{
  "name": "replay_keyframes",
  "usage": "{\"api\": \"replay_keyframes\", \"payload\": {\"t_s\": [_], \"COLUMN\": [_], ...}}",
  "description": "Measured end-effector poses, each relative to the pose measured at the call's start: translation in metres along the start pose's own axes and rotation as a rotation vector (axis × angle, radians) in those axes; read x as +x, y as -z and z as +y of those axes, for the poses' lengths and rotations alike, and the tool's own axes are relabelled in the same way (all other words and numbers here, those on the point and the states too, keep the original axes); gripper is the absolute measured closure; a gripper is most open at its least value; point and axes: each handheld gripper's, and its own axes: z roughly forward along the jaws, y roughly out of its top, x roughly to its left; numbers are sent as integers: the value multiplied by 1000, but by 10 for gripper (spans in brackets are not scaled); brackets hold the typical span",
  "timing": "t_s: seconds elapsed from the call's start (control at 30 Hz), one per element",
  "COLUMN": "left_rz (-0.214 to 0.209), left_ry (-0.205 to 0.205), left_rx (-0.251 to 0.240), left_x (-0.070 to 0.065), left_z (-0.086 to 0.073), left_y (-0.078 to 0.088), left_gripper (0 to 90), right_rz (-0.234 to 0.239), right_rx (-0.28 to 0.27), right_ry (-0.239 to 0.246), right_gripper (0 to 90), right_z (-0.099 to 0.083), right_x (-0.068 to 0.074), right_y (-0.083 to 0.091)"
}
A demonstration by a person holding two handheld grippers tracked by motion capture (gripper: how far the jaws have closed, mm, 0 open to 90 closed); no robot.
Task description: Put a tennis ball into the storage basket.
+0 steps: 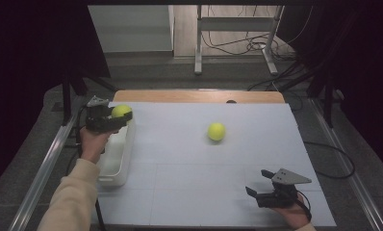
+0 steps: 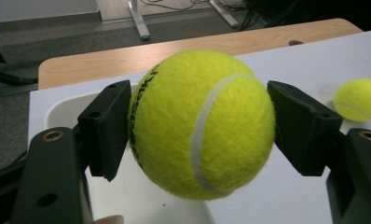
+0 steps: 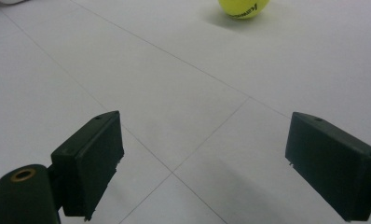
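Tennis ball (image 1: 121,111) in the high view sits between the jaws of the left gripper (image 1: 113,118), which hold it above the far end of a white bin (image 1: 117,163) at the left edge of the white table (image 1: 189,192). A second tennis ball (image 1: 216,131) lies on the table, well apart from the bin. The right gripper (image 1: 257,182) rests low near the front right corner, its jaws spread wide with nothing between them.

In the left gripper view, both black pads (image 2: 110,126) press on the sides of the held ball (image 2: 202,123); the bin's rim (image 2: 58,109) is behind and below it, the second ball (image 2: 359,99) at the right.

In the right gripper view, the right gripper (image 3: 202,163) has its jaws far apart over bare table, and the second ball (image 3: 244,8) is at the top edge.
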Motion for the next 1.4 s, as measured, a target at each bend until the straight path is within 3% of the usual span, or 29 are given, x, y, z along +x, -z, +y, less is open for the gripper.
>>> {"api": "replay_keyframes", "payload": {"t_s": [0.7,1.4], "left_rz": [55,83], "left_ry": [27,37], "left_rx": [40,132], "left_x": [19,31], "left_z": [2,-1], "left_y": [-9,-30], "left_gripper": [267,267], "right_rz": [-1,-3], "right_rx": [0,5], "right_ry": [-3,-6], "right_gripper": [117,117], "right_z": [0,0], "right_x": [0,-1], "right_y": [0,-1]}}
